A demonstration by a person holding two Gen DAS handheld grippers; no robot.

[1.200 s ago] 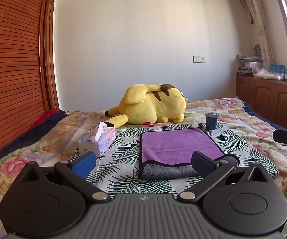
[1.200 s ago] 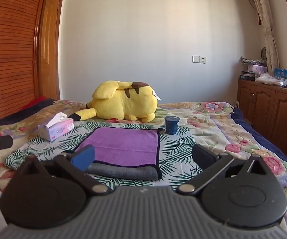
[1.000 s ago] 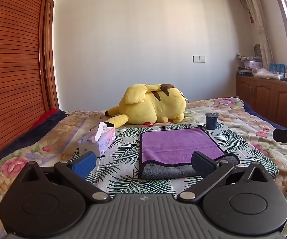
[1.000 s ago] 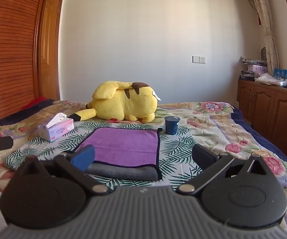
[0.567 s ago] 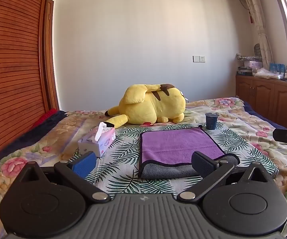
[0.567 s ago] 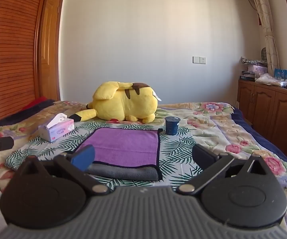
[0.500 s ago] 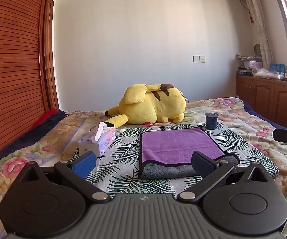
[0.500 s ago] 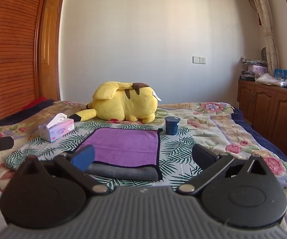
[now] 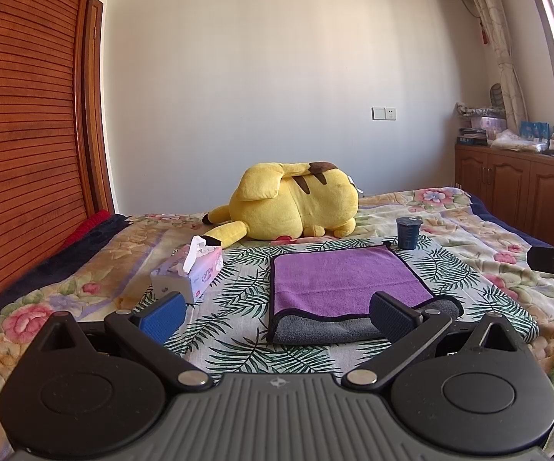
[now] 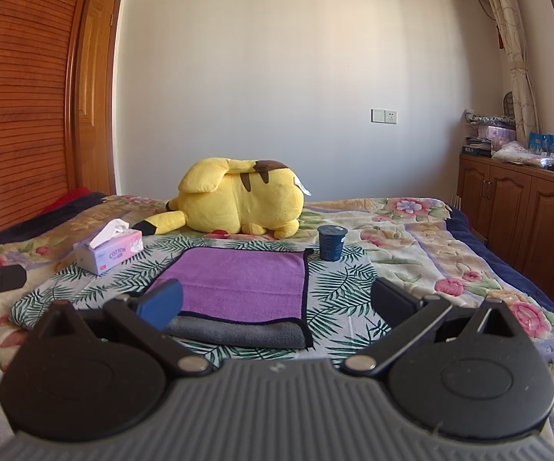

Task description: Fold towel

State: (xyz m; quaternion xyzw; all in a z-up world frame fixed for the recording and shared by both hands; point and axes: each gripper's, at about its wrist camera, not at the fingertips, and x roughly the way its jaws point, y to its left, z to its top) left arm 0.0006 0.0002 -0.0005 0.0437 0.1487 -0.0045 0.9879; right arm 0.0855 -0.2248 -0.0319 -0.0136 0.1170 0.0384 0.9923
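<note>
A purple towel [image 9: 338,280] with a grey underside lies folded flat on a palm-leaf cloth [image 9: 238,292] on the bed; it also shows in the right wrist view [image 10: 242,282]. Its grey lower layer sticks out at the near edge. My left gripper [image 9: 277,313] is open and empty, held just short of the towel's near edge. My right gripper [image 10: 275,303] is open and empty, also in front of the near edge, over its right part. Neither gripper touches the towel.
A yellow plush toy [image 9: 296,201] lies behind the towel. A tissue box [image 9: 188,274] stands to the left, a dark blue cup [image 9: 408,232] at the towel's far right corner. Wooden cabinets [image 10: 526,207] line the right wall, a slatted wardrobe [image 9: 19,146] the left.
</note>
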